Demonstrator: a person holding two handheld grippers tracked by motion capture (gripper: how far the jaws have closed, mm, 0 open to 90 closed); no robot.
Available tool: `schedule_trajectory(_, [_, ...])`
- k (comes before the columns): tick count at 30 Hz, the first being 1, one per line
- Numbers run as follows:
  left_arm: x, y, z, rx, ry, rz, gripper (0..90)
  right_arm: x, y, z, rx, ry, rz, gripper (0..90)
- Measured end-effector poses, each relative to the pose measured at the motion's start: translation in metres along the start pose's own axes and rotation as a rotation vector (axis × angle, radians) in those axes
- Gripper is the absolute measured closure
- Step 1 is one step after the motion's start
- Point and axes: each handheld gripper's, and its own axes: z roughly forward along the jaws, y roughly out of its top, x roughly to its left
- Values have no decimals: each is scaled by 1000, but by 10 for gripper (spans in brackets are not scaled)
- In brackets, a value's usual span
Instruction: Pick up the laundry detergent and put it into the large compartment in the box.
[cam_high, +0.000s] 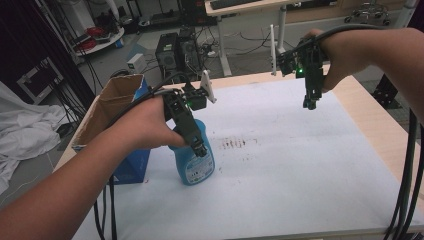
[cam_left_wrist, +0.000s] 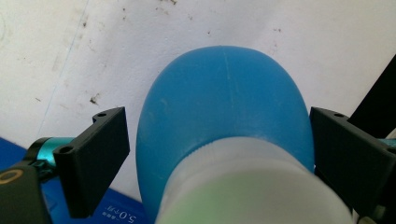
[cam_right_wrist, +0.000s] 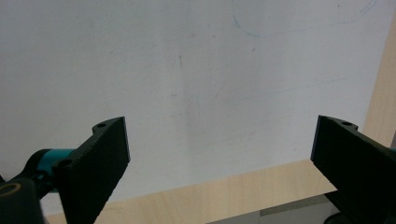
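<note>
A blue plastic bottle (cam_high: 197, 169) with a white label stands upright on the white sheet (cam_high: 300, 165), left of centre. My left gripper (cam_high: 200, 149) comes down over the bottle's top. In the left gripper view the blue body (cam_left_wrist: 224, 93) and pale neck (cam_left_wrist: 252, 191) sit between the jaws of the left gripper (cam_left_wrist: 217, 116). A thin gap shows at one pad (cam_left_wrist: 100, 158), and the other pad (cam_left_wrist: 345, 158) lies at the bottle's edge. My right gripper (cam_high: 309, 104) hangs above the far right of the sheet, pointing down. Its jaws (cam_right_wrist: 219, 123) stand open with nothing between them.
An open-topped cardboard box with blue sides (cam_high: 117, 107) stands just left of the bottle, touching or nearly so. A brownish stain (cam_high: 237, 143) marks the sheet's middle. The wooden table edge (cam_high: 372, 125) runs along the right. Computer towers (cam_high: 177, 50) and cables lie beyond the far edge.
</note>
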Motion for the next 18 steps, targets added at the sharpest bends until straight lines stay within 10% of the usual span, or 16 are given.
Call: schedule_trajectory(18, [0,0,1,15,6,10,195,1,1,3,6,-2,0,35])
